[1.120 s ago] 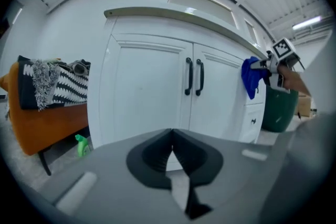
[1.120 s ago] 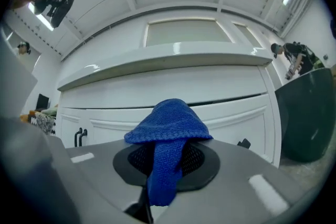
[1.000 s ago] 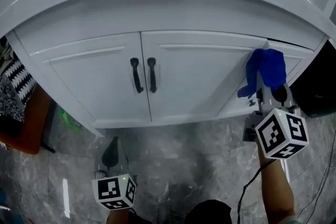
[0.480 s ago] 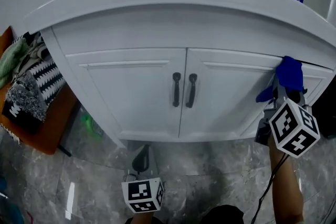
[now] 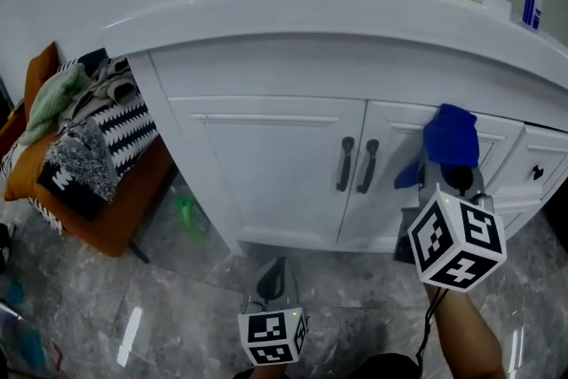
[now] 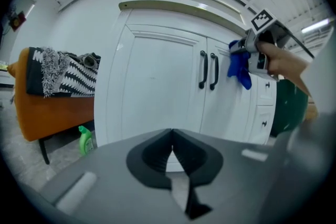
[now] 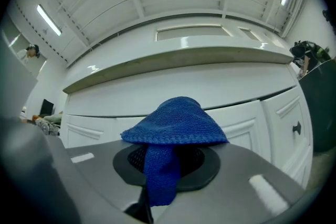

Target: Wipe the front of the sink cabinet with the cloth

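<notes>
**Item 1.** Cloth (image 5: 451, 136), blue. It is pinched by a fold in my right gripper (image 7: 163, 168), whose jaws are closed on it. The bulk drapes over the tips at the upper right door of the sink cabinet (image 5: 266, 164); I cannot tell whether it touches.

**Item 2.** Left gripper (image 6: 171, 155). The jaws are together with nothing between them. It sits low before the cabinet's base, well apart from the cloth.

**Risks, as I judge them.**
- The hanging tail may snag the paired door handles (image 5: 357, 164) just left of the cloth.
- Only a fold is gripped, so hard dragging could pull it free.
- Bared jaw tips could scrape the paint.

**Surroundings.**
- Green bottle (image 5: 186, 213) on the floor at the cabinet's left foot.
- Orange seat (image 5: 89, 222) heaped with laundry, left of the cabinet.
- Drawer knob (image 5: 535, 174), right of the cloth.

Only the handles obstruct the wiping path.
</notes>
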The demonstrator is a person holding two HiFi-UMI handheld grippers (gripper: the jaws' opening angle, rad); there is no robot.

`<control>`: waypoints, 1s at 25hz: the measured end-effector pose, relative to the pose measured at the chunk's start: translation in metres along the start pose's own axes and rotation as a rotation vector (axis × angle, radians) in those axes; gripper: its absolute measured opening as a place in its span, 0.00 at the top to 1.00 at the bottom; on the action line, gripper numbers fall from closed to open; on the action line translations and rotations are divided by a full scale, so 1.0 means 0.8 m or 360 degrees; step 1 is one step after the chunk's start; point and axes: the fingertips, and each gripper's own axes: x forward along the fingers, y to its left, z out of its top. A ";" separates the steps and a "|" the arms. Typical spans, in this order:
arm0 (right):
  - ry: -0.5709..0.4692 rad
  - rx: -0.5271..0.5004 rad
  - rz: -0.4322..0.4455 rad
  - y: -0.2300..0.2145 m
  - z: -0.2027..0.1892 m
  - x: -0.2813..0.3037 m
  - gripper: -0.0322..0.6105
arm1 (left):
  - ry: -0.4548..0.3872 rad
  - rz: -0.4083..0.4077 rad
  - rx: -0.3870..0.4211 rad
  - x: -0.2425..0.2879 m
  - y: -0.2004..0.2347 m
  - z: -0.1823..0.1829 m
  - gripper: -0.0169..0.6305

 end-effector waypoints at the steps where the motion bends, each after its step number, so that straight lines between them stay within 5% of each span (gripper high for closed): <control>1: 0.0011 0.0004 0.0044 0.017 -0.001 0.001 0.84 | -0.0004 0.0014 0.0002 -0.003 0.002 0.000 0.96; 11: 0.0199 0.0016 0.0435 0.188 -0.019 0.027 0.84 | 0.0002 0.0165 0.0004 -0.021 0.049 -0.001 0.96; 19: 0.0171 -0.0052 0.0673 0.315 -0.043 0.039 0.84 | -0.0048 0.0227 -0.0046 -0.050 0.093 0.015 0.96; 25: 0.0124 0.0073 0.1075 0.410 -0.044 0.033 0.84 | -0.0081 0.0262 -0.0104 -0.069 0.126 0.025 0.96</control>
